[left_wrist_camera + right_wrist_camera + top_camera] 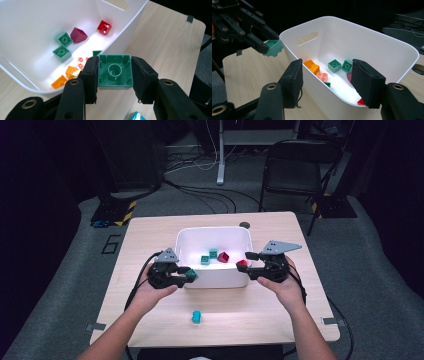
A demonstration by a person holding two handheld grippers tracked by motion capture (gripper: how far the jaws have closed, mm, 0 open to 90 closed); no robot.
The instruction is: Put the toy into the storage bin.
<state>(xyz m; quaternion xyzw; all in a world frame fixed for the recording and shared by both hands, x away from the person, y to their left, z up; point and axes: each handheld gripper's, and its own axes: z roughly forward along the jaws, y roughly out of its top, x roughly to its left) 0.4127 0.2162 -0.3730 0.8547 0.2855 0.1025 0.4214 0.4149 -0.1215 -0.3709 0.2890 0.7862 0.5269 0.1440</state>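
Green brick clamped in the left gripper, just short of the white bin's near rim.

The left jaws press on the green brick, hollow underside toward the camera; the white bin lies just ahead and to the side, so the brick must clear the rim. The right gripper hangs with jaws apart and empty astride the bin's opposite wall. A cyan brick lies on the wooden table; beyond, grey carpet, cables and a folding chair.
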